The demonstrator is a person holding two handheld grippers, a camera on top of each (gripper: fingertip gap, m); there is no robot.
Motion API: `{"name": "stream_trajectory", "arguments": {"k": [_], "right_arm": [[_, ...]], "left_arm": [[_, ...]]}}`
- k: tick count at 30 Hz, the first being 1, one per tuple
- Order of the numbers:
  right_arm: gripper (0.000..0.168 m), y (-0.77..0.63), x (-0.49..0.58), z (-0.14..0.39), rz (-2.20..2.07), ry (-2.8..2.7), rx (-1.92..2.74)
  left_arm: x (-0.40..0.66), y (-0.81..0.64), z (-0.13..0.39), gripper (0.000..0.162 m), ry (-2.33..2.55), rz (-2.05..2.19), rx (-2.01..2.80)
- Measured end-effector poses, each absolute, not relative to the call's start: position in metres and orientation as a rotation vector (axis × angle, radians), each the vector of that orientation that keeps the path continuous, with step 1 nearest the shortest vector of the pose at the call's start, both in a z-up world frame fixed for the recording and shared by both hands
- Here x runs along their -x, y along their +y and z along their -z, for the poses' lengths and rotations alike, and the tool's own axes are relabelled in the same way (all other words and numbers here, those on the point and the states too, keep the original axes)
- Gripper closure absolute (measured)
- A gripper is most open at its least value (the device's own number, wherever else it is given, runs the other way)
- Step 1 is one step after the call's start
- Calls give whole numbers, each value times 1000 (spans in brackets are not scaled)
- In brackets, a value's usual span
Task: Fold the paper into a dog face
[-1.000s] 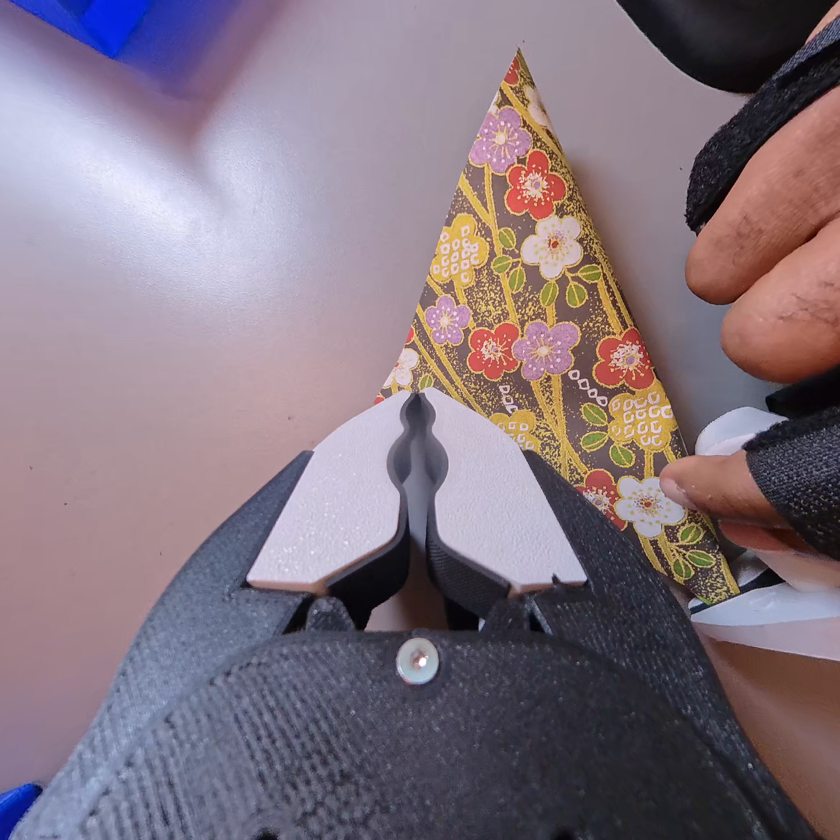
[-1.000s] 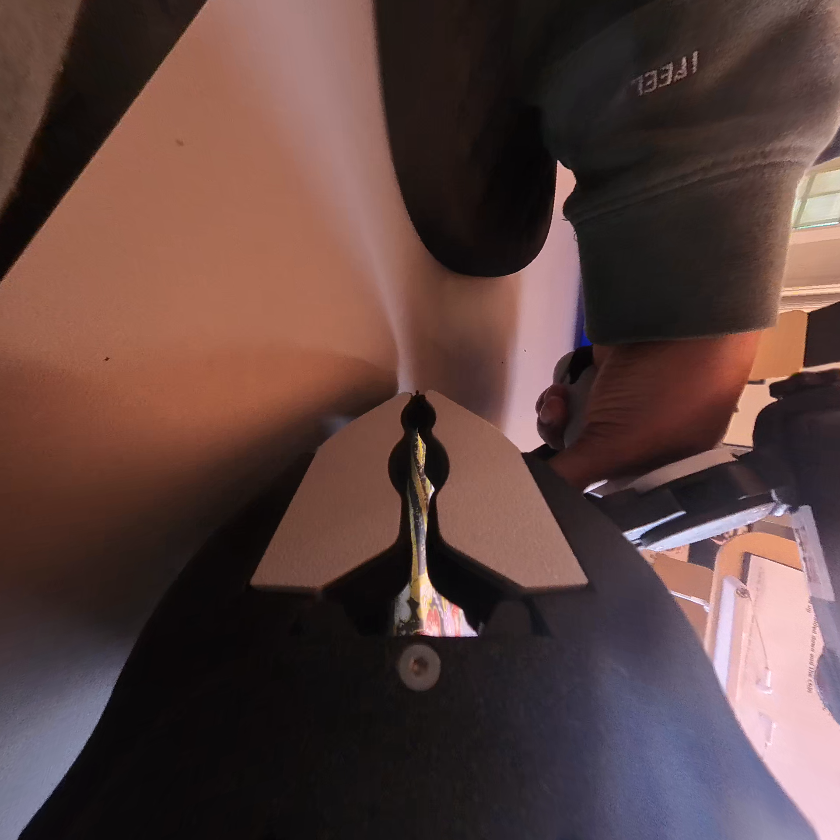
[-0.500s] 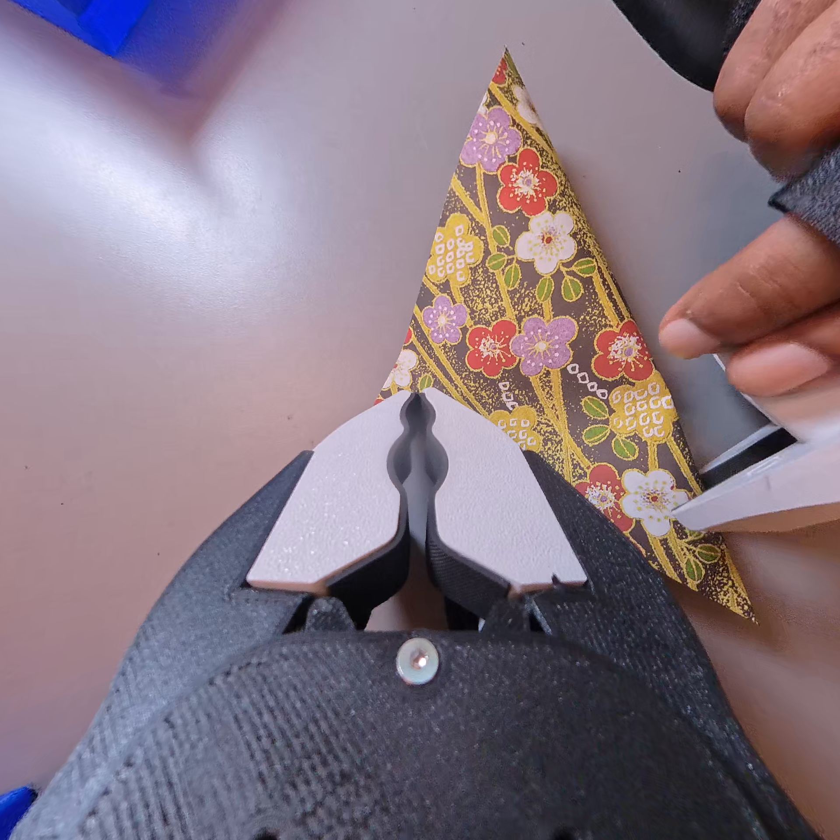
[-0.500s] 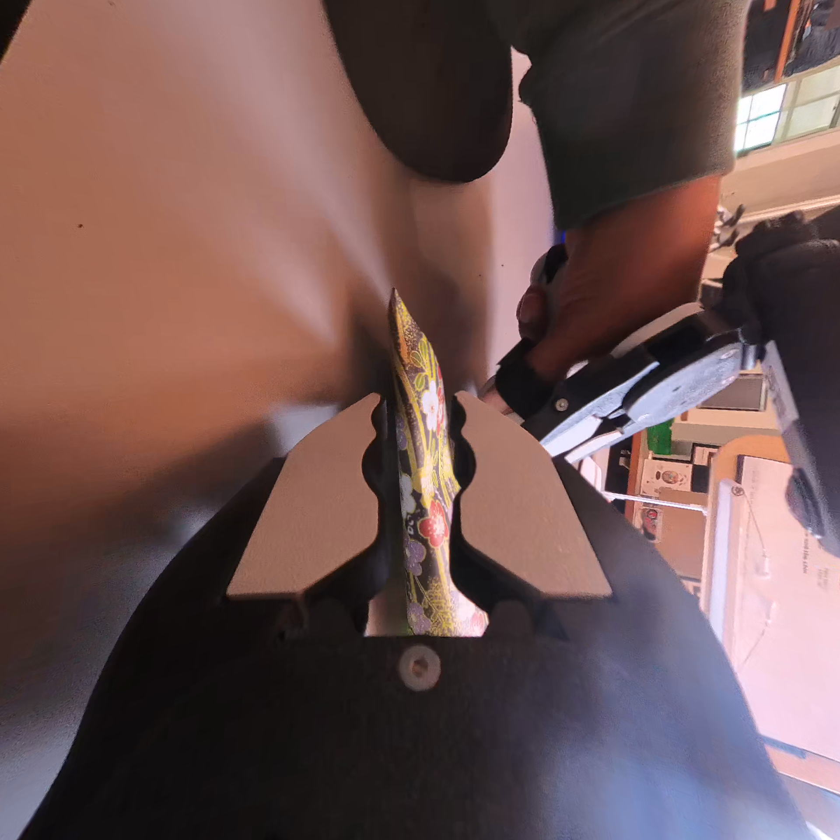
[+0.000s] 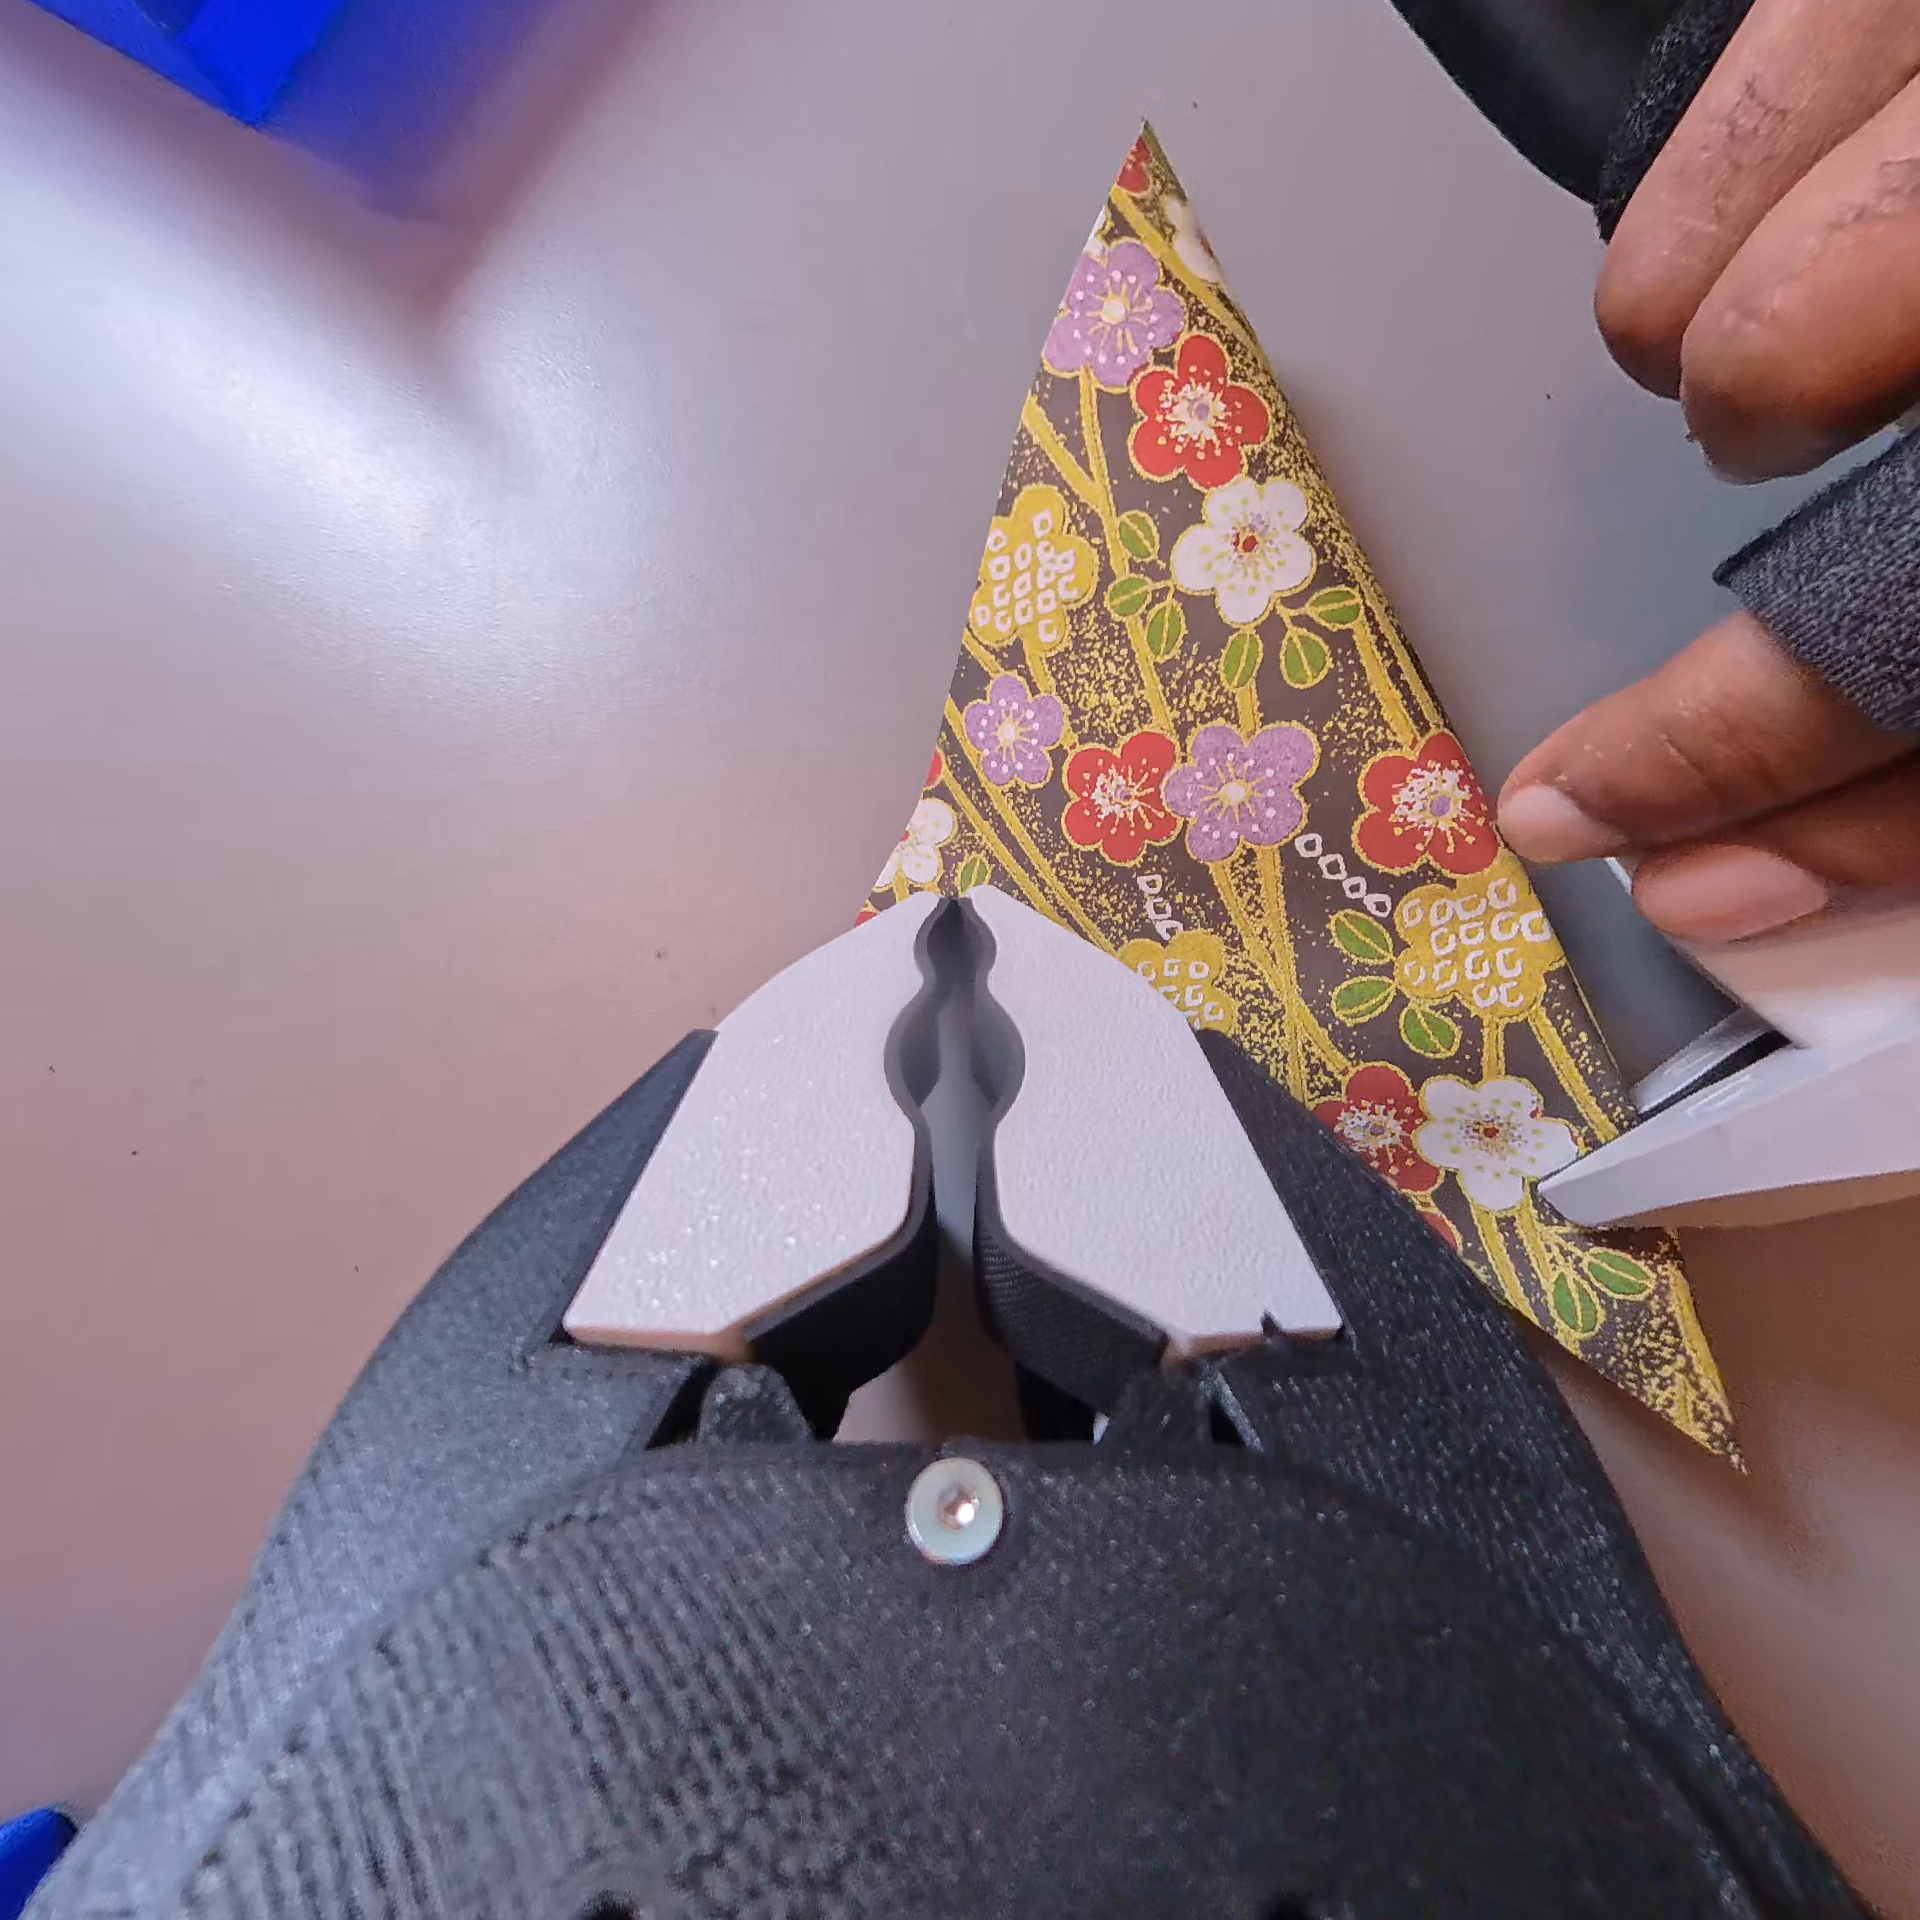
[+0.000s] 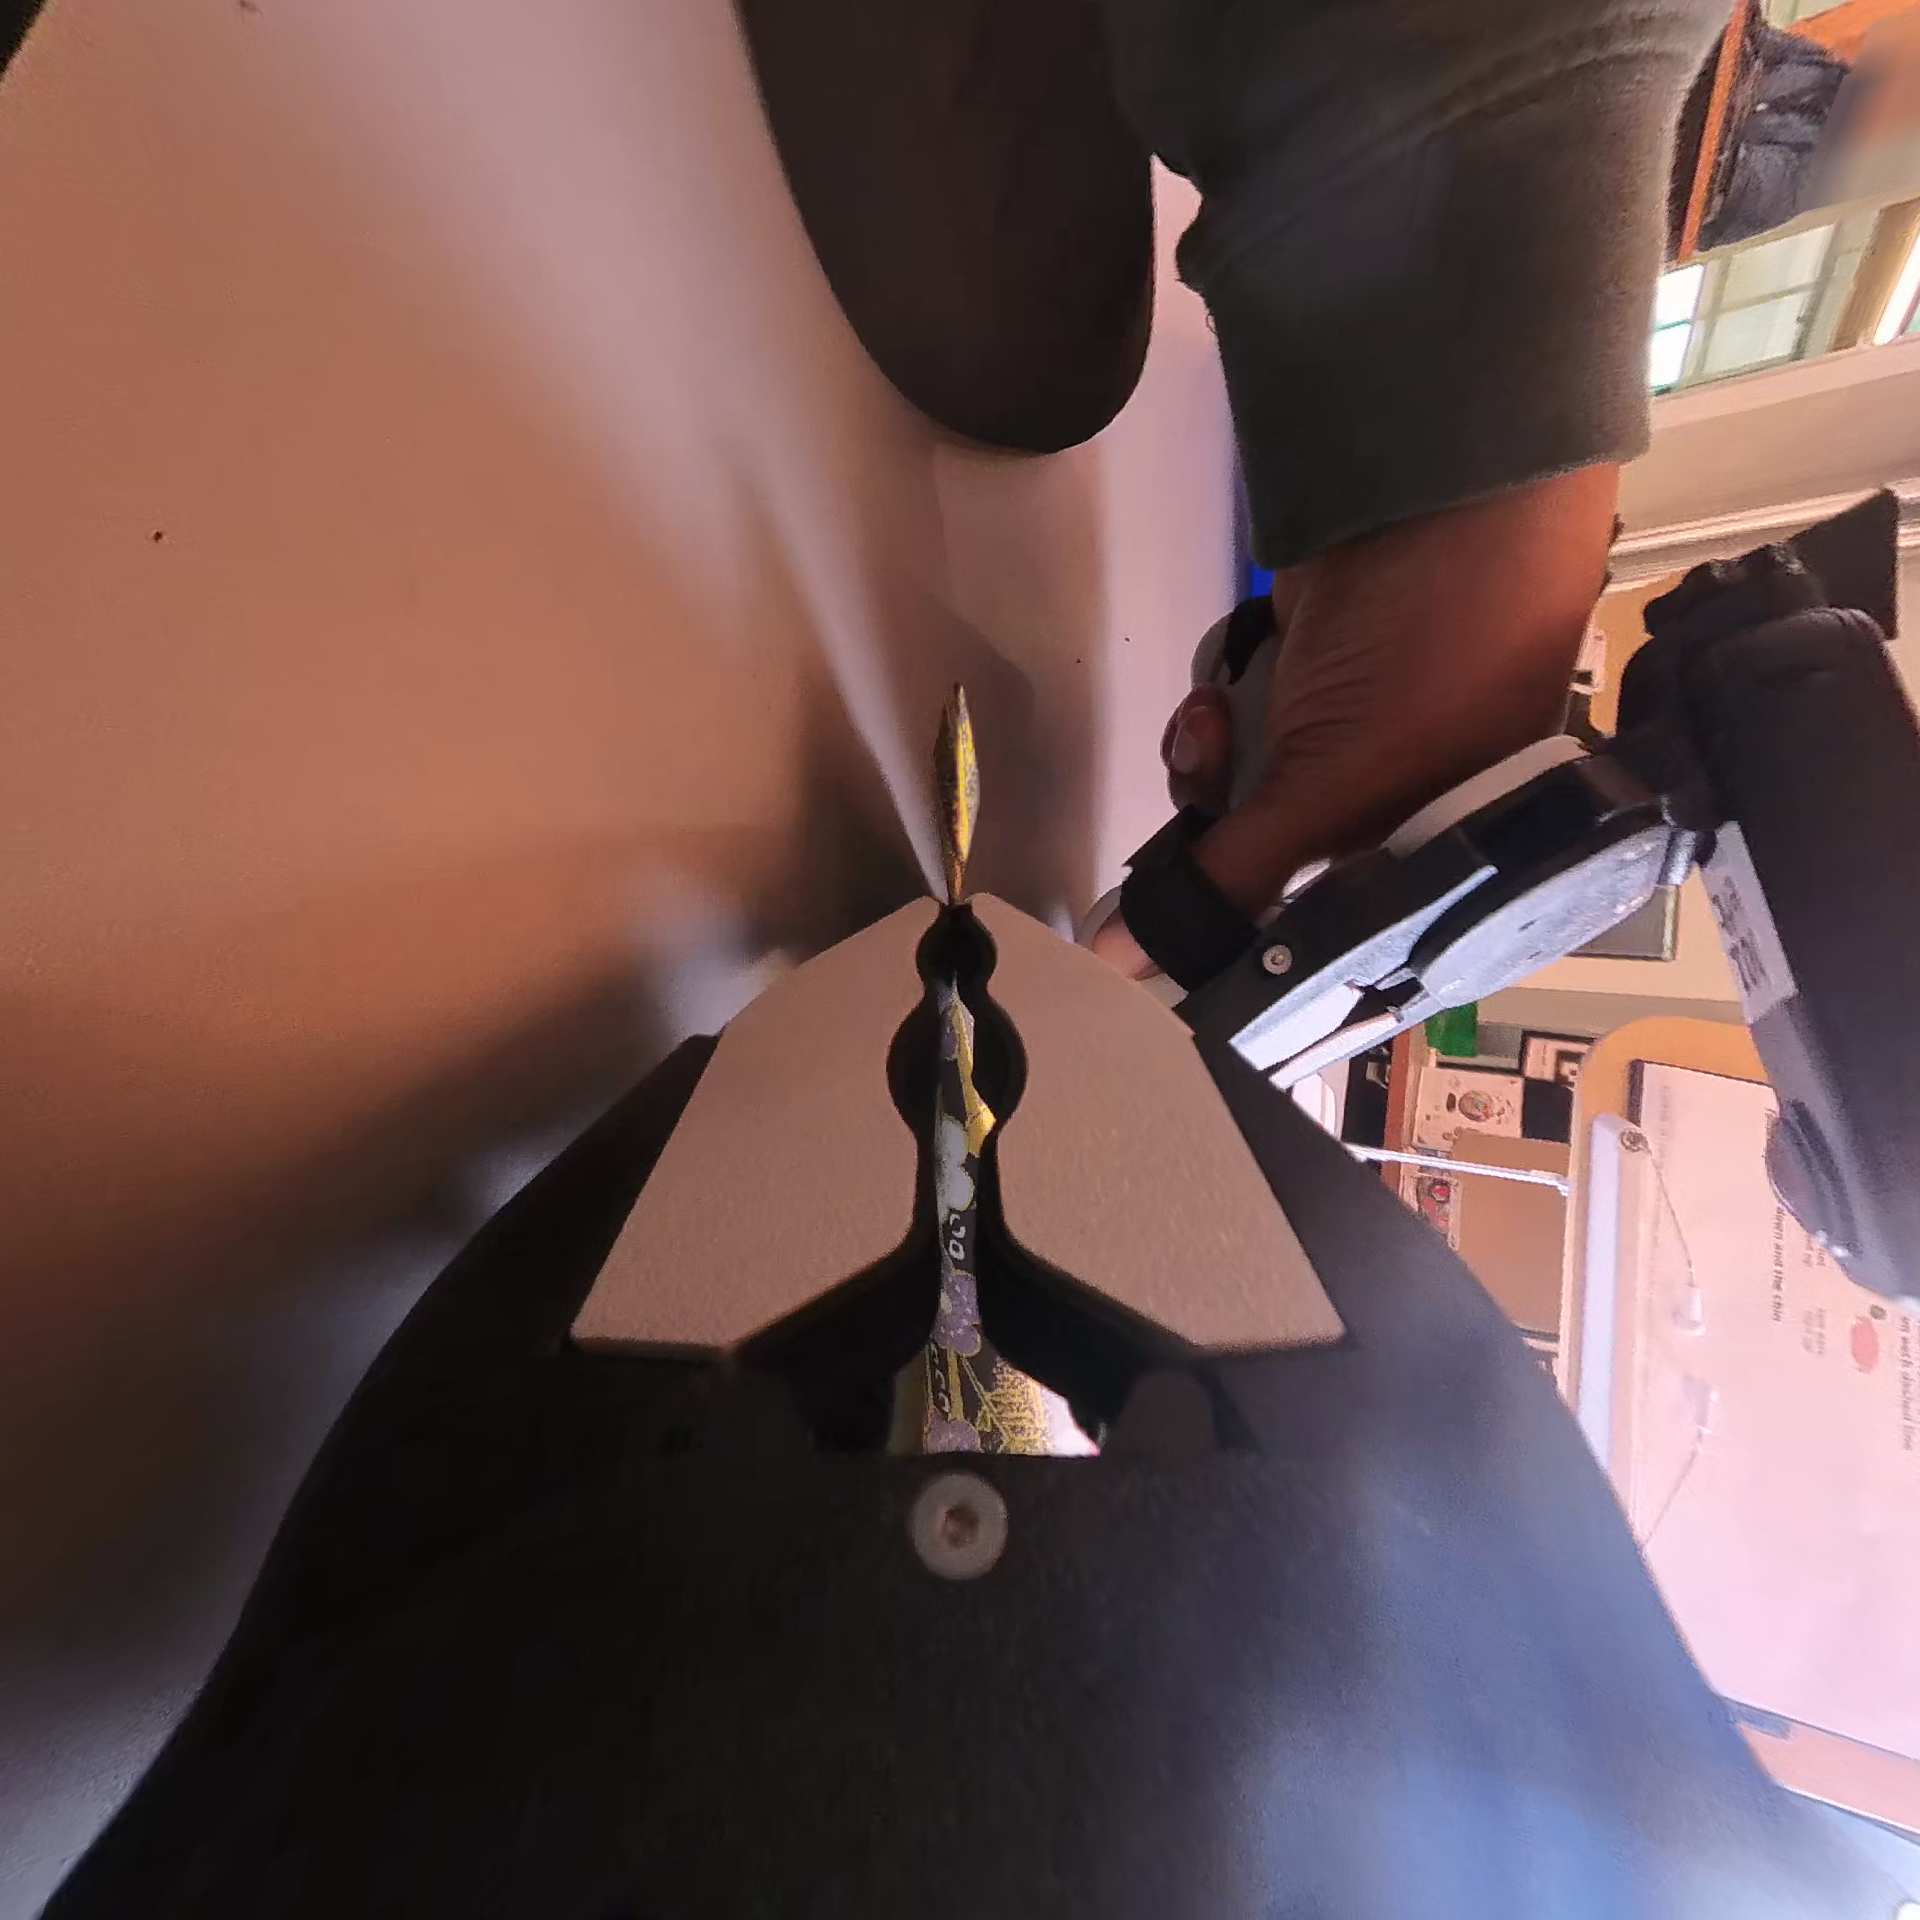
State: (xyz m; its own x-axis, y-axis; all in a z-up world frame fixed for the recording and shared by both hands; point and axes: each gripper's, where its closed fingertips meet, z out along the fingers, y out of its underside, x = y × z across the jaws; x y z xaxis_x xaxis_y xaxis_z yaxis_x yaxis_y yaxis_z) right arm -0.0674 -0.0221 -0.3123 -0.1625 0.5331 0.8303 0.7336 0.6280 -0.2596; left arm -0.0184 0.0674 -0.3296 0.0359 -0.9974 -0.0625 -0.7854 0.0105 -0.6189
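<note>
The paper (image 5: 1226, 665) is a floral sheet folded into a triangle, lying flat on the grey table (image 5: 416, 727) with one point far away. My left gripper (image 5: 956, 902) is shut, its tips resting on the paper's near left edge. My right gripper (image 5: 1548, 1195) comes in from the right and clamps the paper's right edge near the lower corner. In the right wrist view my right gripper (image 6: 954, 909) is shut on the paper (image 6: 956, 1174), seen edge-on, with a tip of it sticking out past the fingers.
A person's hand (image 5: 1714, 790) holds the right gripper just right of the paper. Another hand (image 6: 1382, 727) and sleeve hold the left gripper. A blue object (image 5: 239, 52) sits at the table's far left. Room furniture shows beyond the table edge (image 6: 1714, 1299). The gap from one gripper's tips to the other's is roughly 10 centimetres.
My right gripper opened half a second ago and has shut again on the paper's right edge, farther from the corner. The left gripper has stayed shut in place.
</note>
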Motion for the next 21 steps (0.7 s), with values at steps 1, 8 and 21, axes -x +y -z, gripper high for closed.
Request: {"name": "stream_trajectory", "arguments": {"k": [1, 8, 21], "right_arm": [[168, -21, 67, 311, 248, -1815, 1026], [146, -12, 48, 313, 329, -1822, 1054], [148, -8, 38, 313, 344, -1779, 1090]], "left_arm": [[18, 67, 330, 162, 1798, 561, 1825], [19, 67, 329, 162, 1798, 561, 1824], [19, 68, 329, 162, 1800, 555, 1823]]}}
